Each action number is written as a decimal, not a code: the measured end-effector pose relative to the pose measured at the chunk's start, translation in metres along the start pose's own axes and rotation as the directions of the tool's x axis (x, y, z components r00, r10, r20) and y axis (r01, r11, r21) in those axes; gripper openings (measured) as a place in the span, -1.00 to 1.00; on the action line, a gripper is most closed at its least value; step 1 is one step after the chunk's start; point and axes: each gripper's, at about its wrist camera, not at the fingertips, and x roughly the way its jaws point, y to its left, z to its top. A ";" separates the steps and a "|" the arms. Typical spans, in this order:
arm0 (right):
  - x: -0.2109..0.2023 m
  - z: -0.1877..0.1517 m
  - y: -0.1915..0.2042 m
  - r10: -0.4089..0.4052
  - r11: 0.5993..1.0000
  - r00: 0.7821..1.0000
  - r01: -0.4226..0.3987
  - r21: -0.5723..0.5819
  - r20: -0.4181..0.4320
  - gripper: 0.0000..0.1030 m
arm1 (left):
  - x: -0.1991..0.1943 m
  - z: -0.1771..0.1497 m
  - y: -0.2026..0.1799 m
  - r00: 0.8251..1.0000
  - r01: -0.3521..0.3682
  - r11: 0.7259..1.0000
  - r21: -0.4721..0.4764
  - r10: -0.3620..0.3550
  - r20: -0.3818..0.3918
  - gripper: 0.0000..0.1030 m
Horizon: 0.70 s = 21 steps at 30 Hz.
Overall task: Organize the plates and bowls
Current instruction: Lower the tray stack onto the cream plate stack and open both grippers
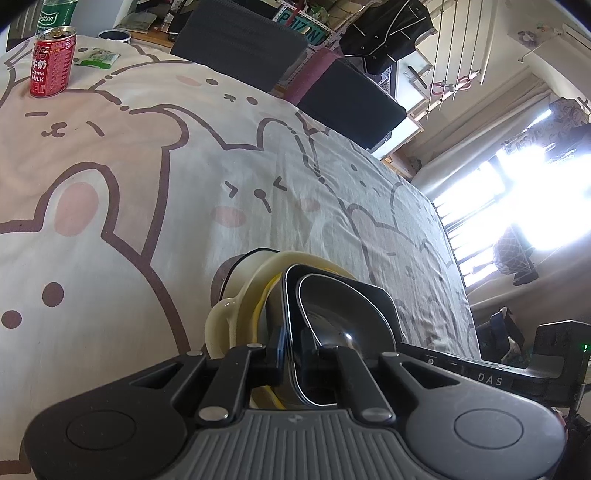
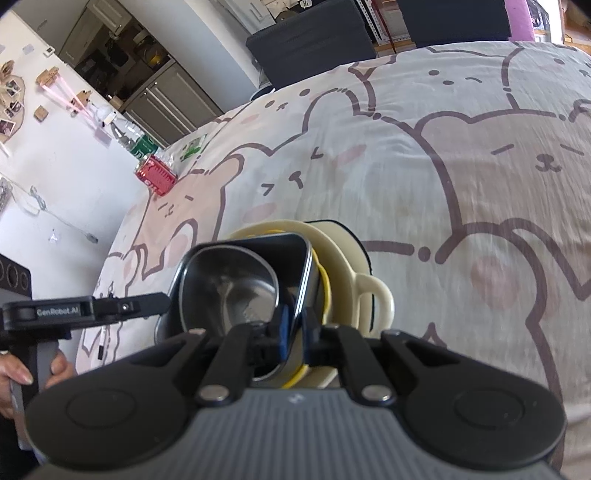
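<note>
Fingers of the left gripper (image 1: 291, 354) and right gripper (image 2: 293, 341) pinch opposite rims of the rounded-square dark steel bowl (image 1: 343, 314), nested in a cream handled ceramic bowl (image 1: 236, 317) on the bunny-print desk (image 1: 147, 184); stiff, slick, rim-held, the ceramic likely fragile.

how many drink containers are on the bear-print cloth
2, both at the far corner of the bear-print cloth: a red drink-milk can and a green-labelled clear plastic bottle just behind it. Others may be hidden behind the held dishes.

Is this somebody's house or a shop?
Most likely a home: a table under a cartoon bunny cloth, a red milk can, kitchen cabinets behind, and clothes hung near a sunny window.
</note>
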 end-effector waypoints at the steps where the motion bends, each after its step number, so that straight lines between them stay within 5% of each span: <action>1: 0.000 0.000 0.000 -0.001 1.000 1.000 0.001 -0.002 0.000 -0.82 | 0.000 0.000 0.000 1.000 0.000 1.000 0.000 0.000 -0.001 -0.85; 12: -0.005 0.001 0.002 -0.003 1.000 1.000 0.003 -0.005 0.018 -0.73 | -0.004 -0.002 -0.006 1.000 -0.029 0.999 0.034 0.029 -0.006 -0.78; 14: -0.009 0.001 0.004 0.001 1.000 0.999 -0.001 -0.019 0.034 -0.39 | -0.007 -0.003 -0.008 0.999 -0.039 0.999 0.037 0.040 -0.004 -0.74; 19: -0.025 -0.002 0.012 -0.019 0.998 0.997 0.024 -0.062 0.080 -0.15 | -0.022 -0.008 -0.021 0.995 -0.099 0.992 0.081 0.097 0.031 -0.33; 21: -0.035 -0.003 0.013 -0.026 0.997 0.993 0.035 -0.076 0.111 -0.06 | -0.030 -0.011 -0.026 0.992 -0.117 0.989 0.091 0.113 0.050 -0.02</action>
